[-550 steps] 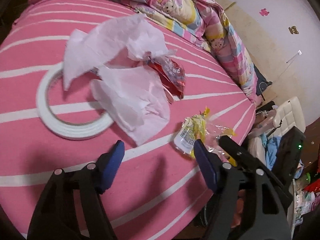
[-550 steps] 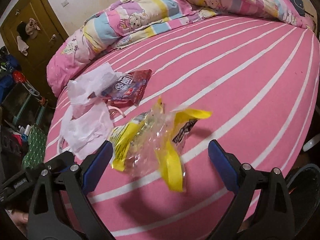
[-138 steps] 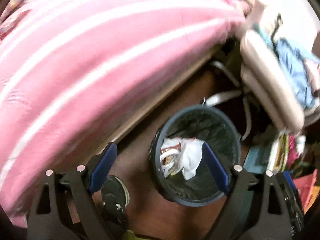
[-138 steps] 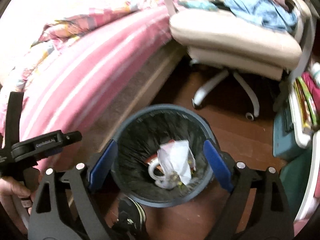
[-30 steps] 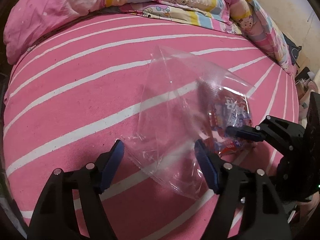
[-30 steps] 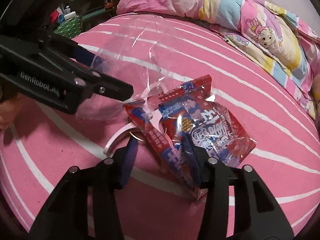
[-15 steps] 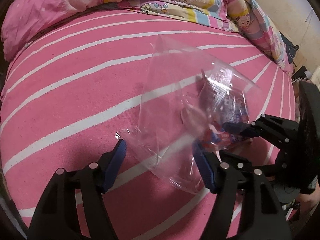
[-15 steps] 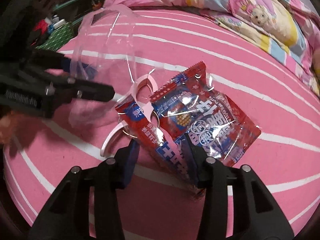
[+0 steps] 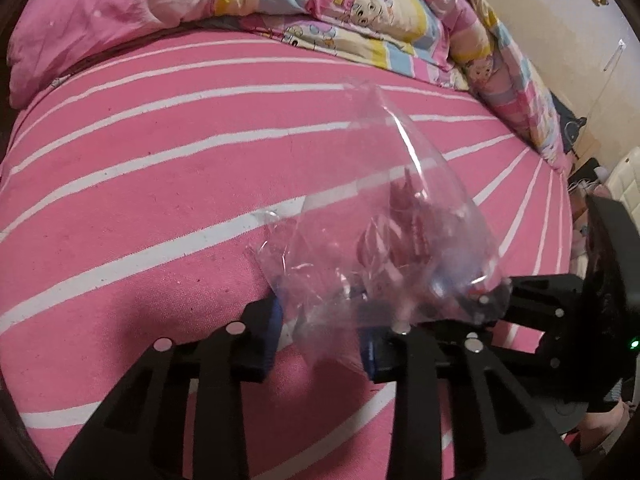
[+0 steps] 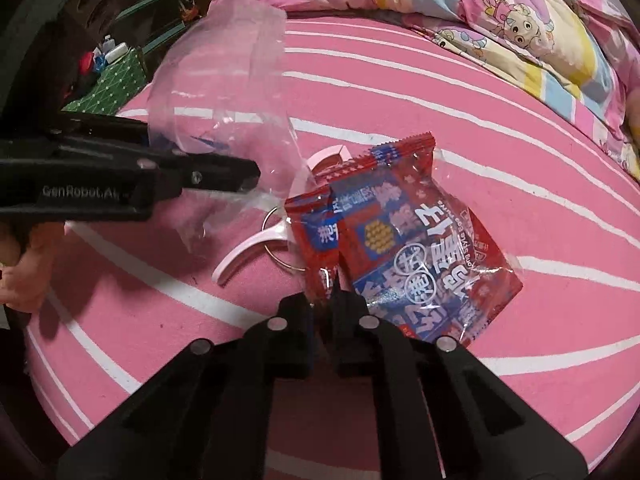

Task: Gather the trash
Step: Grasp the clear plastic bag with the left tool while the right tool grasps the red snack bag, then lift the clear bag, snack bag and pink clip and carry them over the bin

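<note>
A clear plastic bag [image 9: 384, 240] lies crumpled on the pink striped bed. My left gripper [image 9: 320, 332] has its blue pads closing around the bag's near edge, with a gap still between them. The bag also shows in the right wrist view [image 10: 232, 112], with the left gripper [image 10: 240, 176] at it. My right gripper [image 10: 324, 312] is shut on the near edge of a red and blue snack wrapper [image 10: 404, 240]. A pink plastic strip with a metal ring [image 10: 260, 244] lies partly under the wrapper.
A rolled pink cartoon quilt [image 9: 360, 8] lies along the far side of the bed [image 9: 140, 160]. A green patterned box [image 10: 108, 84] and clutter stand beyond the bed's left edge. A white chair [image 9: 628, 176] is at the right.
My left gripper has narrowed around the clear bag's edge. My right gripper has closed fully on the snack wrapper and the wrapper has lifted slightly.
</note>
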`<state>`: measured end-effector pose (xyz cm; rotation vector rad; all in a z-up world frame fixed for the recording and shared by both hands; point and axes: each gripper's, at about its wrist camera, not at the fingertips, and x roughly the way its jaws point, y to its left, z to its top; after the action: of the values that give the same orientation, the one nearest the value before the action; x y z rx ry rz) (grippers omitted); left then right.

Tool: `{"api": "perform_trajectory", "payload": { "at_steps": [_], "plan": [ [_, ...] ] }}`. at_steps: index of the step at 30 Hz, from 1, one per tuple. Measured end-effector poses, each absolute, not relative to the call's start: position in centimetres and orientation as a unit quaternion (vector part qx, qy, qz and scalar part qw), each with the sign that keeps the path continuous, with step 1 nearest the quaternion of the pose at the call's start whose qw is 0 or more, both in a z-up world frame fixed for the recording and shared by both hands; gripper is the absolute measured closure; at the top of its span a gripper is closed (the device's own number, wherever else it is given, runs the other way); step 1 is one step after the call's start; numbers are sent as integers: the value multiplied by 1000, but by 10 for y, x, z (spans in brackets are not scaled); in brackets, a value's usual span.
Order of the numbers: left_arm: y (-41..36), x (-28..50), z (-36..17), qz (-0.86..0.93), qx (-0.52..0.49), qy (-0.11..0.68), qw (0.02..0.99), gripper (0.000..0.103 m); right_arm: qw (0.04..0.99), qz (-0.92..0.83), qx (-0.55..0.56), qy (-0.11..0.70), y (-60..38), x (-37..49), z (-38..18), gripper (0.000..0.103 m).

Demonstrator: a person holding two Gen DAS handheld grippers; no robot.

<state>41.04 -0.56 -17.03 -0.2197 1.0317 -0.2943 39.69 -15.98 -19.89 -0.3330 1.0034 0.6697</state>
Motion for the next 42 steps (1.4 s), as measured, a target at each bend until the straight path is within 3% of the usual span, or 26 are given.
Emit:
{"api": "perform_trajectory", "payload": {
  "at_steps": [23, 42],
  "plan": [
    [-3, 312, -124, -158, -193, 463, 850, 74, 852, 298, -76, 425, -179, 315, -113, 97],
    [-68, 234, -39, -177, -158, 437, 868, 74, 883, 268, -56, 382, -260, 220, -40, 97]
  ]
}}
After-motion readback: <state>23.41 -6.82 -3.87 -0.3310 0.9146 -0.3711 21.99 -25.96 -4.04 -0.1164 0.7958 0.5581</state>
